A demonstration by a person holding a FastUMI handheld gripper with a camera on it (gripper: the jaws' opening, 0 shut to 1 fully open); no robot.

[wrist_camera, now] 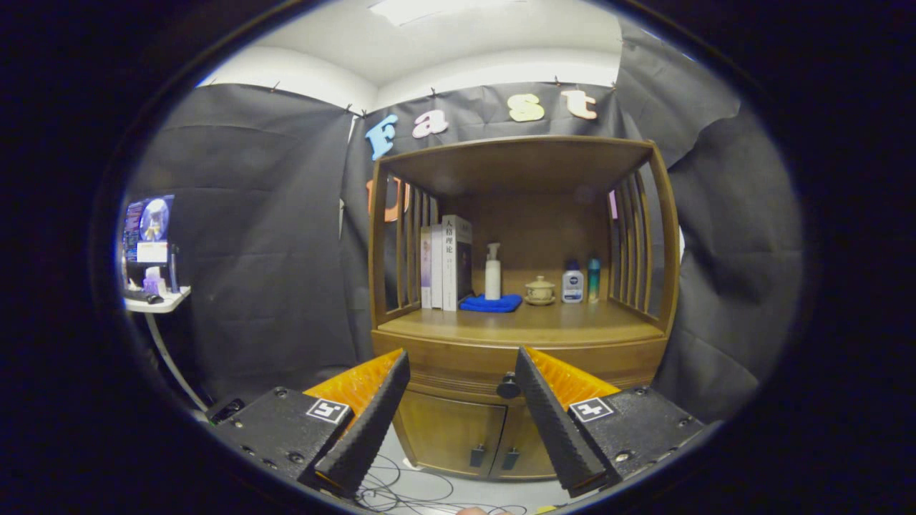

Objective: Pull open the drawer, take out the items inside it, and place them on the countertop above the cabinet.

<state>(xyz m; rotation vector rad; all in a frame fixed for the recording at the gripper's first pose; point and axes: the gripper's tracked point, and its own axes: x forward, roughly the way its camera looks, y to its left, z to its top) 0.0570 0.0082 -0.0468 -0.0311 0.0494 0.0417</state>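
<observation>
A wooden cabinet stands ahead of me against the black cloth wall. Its drawer (pixel 465 368) is closed, with a dark round knob (pixel 508 388) on the front. The knob sits beyond my fingers, close to the right finger's tip (pixel 526 365). My gripper (pixel 461 361) is open, with nothing between the fingers, and is still some distance from the cabinet. The countertop (pixel 522 325) lies above the drawer. What is inside the drawer is hidden.
At the back of the countertop stand books (pixel 447 263), a white pump bottle (pixel 492 272) on a blue cloth (pixel 491 303), a lidded cup (pixel 539 291) and two small bottles (pixel 580 281). Two doors (pixel 465 433) sit below the drawer. Cables lie on the floor. A small table (pixel 157 300) stands to the left.
</observation>
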